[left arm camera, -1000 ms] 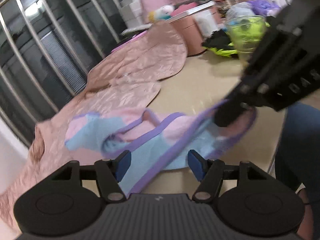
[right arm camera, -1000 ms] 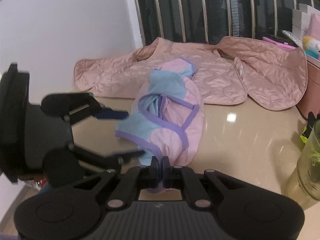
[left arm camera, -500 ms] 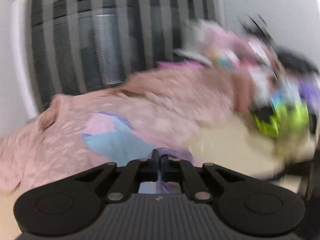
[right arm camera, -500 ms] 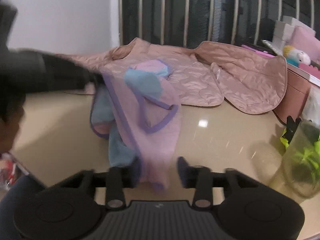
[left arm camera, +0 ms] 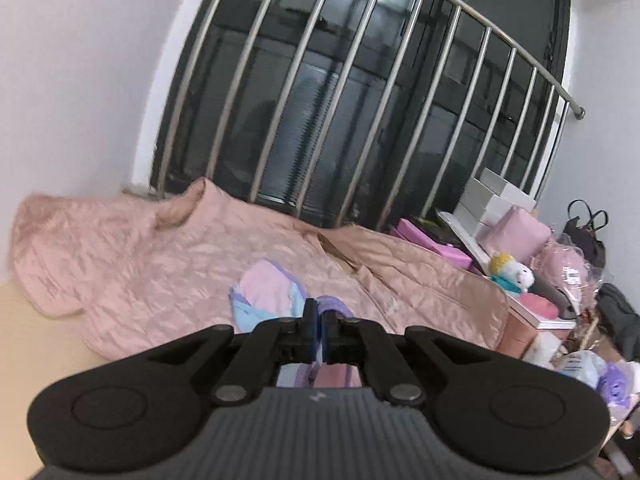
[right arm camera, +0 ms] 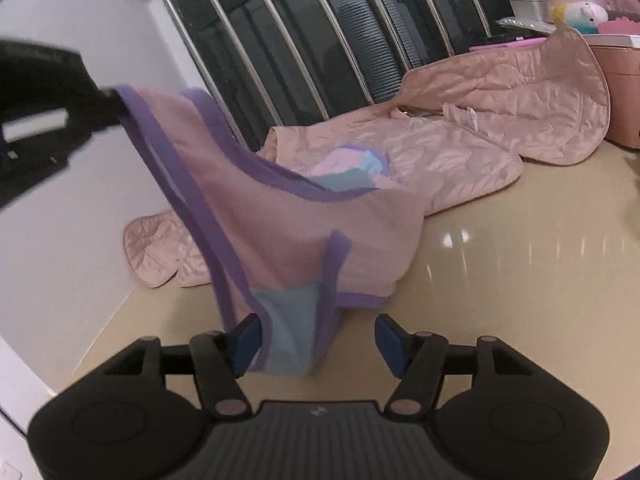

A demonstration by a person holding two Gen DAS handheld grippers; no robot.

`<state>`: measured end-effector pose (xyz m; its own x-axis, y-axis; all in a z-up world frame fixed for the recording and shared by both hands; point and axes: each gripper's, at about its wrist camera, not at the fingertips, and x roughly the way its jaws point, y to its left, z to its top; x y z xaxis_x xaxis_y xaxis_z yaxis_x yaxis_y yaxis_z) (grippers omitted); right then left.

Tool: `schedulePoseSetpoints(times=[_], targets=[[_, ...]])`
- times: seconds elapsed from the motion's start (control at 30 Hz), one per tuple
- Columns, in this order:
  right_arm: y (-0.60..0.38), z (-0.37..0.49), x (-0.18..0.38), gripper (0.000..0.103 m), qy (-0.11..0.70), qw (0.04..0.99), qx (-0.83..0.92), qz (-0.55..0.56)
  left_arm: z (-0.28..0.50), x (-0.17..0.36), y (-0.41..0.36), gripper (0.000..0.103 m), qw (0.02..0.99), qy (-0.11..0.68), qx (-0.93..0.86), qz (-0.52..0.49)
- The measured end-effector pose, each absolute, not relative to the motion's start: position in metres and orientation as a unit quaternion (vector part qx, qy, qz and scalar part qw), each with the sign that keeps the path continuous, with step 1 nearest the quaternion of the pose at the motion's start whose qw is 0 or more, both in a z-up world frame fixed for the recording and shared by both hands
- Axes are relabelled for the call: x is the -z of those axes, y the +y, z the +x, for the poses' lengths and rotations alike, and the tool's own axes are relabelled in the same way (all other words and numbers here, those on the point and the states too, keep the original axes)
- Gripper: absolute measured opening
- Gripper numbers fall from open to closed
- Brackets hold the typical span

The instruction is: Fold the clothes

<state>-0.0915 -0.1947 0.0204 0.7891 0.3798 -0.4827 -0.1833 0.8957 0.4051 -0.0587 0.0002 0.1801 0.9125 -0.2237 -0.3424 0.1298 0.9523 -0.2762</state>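
Now my left gripper [left arm camera: 316, 330] is closed tight on a purple-trimmed edge of the small pink and blue garment [right arm camera: 280, 216] and holds it up in the air, so the cloth hangs in a slope from that corner down to the beige table [right arm camera: 500, 264]. My right gripper [right arm camera: 318, 338] has just been opening; its jaws now stand wide, with the blue lower part of the garment hanging between them, and the pads do not seem to press it. Behind, the quilted pink jacket [right arm camera: 480, 128] lies spread on the table, and a fold of the small garment rests on it.

I think the step is to shake the garment out flat before folding. To do this well, I should keep the left grip firm, catch the opposite trimmed corner with the right, not the middle, and pull both gently apart, away from the jacket.
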Motion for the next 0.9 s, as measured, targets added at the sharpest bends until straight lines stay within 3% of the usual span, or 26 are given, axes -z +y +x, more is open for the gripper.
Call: schedulePoseSetpoints(times=[0.17,0.4,0.7,0.9], targets=[[-0.178,-0.124,-0.027,0.052,0.232,0.948,-0.146,0.161,-0.064,-0.183,-0.002,0.001,0.971,0.189,0.09,-0.117],[-0.158,-0.109,-0.027,0.047,0.239,0.952,-0.137,0.134,-0.07,-0.183,-0.008,0.001,0.97,0.191,0.09,-0.121],[-0.158,-0.132,-0.032,0.049,0.23,0.96,-0.084,0.139,-0.066,-0.183,-0.022,0.001,0.974,0.195,0.072,-0.087],[-0.155,-0.156,-0.038,0.043,0.154,0.981,-0.075,0.089,-0.062,-0.183,-0.031,0.001,0.97,0.206,0.088,-0.092]])
